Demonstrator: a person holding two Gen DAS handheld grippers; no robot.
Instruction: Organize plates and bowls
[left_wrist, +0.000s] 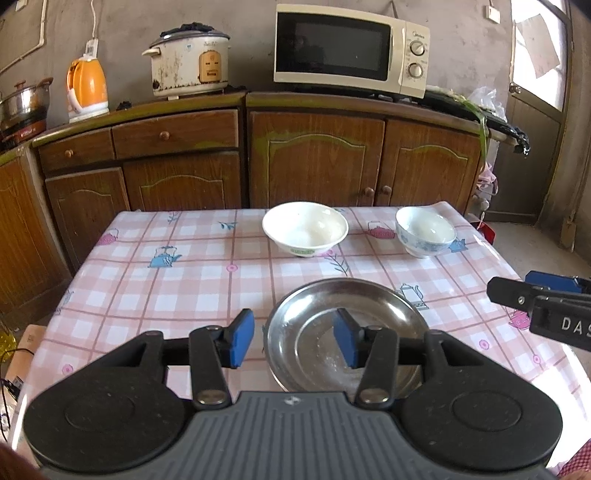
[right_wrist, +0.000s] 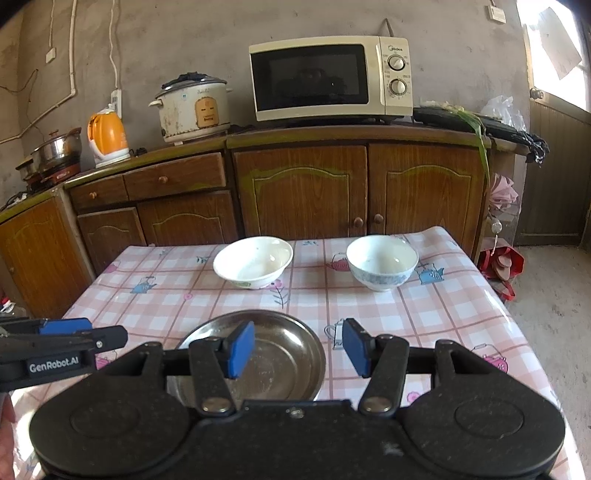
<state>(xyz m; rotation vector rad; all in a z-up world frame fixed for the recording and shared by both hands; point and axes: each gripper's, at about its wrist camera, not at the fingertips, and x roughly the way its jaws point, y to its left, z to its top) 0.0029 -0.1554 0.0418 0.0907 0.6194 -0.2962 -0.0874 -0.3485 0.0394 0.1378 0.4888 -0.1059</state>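
Both grippers, left gripper (left_wrist: 293, 341) and right gripper (right_wrist: 297, 349), hover with jaws apart and empty. The steel plate (left_wrist: 345, 334) lies under them; two bowls (left_wrist: 305, 229) wait beyond. Grip rims squarely.

My left gripper's body hides the steel plate's (left_wrist: 314, 325) 6 o'clock rim, and my right gripper (left_wrist: 539, 306) is cut off at 3 o'clock.

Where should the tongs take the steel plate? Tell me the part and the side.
Grip the steel plate by its raised rim, from the near edge. It lies flat and shallow on the table, so only the rim offers a pinch, and the near side is unobstructed.
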